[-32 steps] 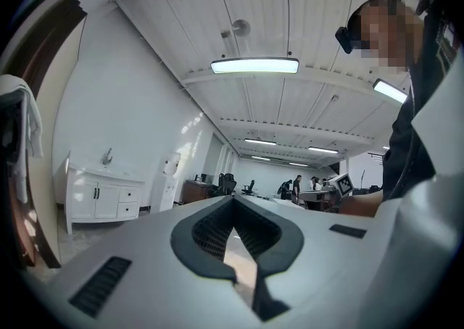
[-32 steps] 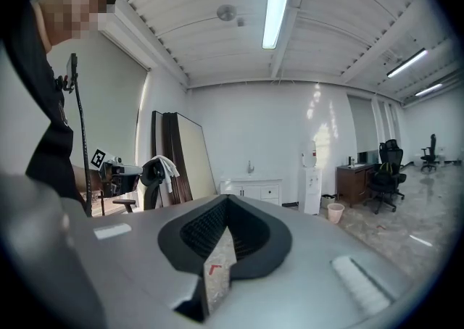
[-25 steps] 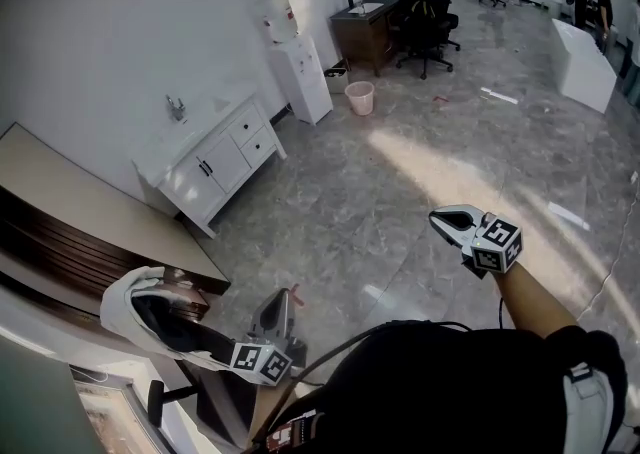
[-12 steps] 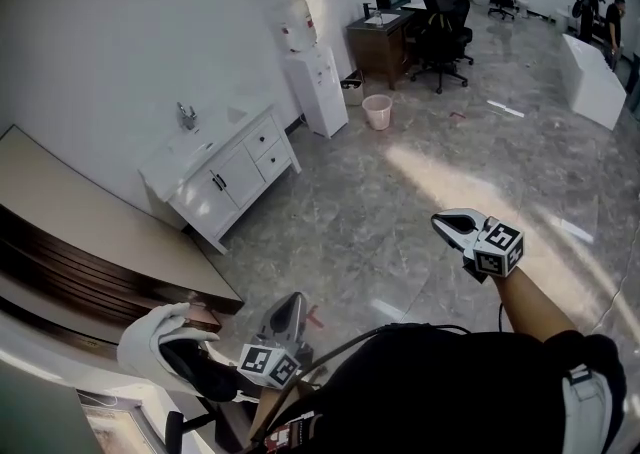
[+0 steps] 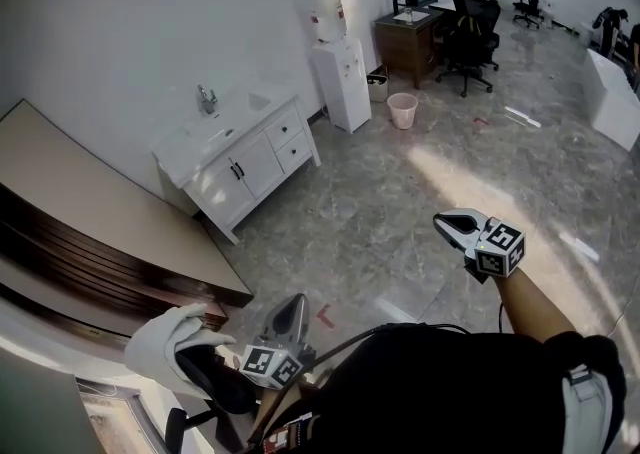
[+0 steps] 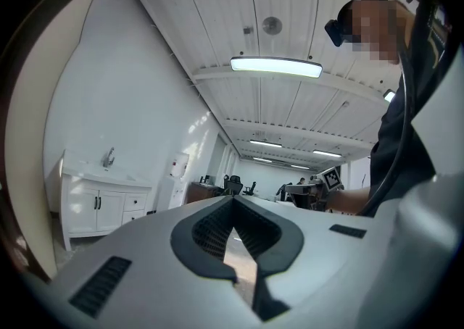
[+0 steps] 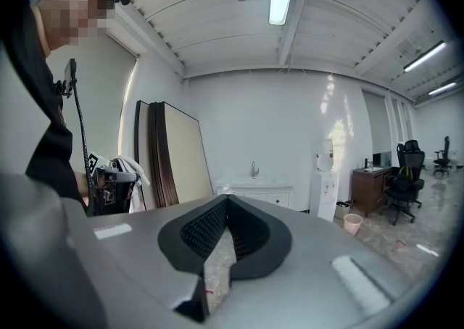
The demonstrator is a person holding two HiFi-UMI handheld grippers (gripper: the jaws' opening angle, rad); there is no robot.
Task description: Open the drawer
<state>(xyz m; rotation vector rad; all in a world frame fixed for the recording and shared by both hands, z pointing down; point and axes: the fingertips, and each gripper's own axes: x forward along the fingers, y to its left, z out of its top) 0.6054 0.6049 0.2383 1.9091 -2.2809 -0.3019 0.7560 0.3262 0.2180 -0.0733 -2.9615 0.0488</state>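
We are finding both grippers held over the grey stone floor (image 5: 400, 202), well apart from the unit under task. The left gripper (image 5: 293, 304) is keeping its jaws pressed together, with nothing between them. The right gripper (image 5: 447, 223) is likewise showing its jaws meeting at the tips, empty. The drawers (image 5: 288, 138), two stacked, are sitting closed in the right-hand part of the white sink cabinet (image 5: 240, 167) against the far wall, beside two cupboard doors with dark handles. A water dispenser (image 5: 340, 82) is standing just right of that cabinet, with a pink bin (image 5: 402, 109) near it.
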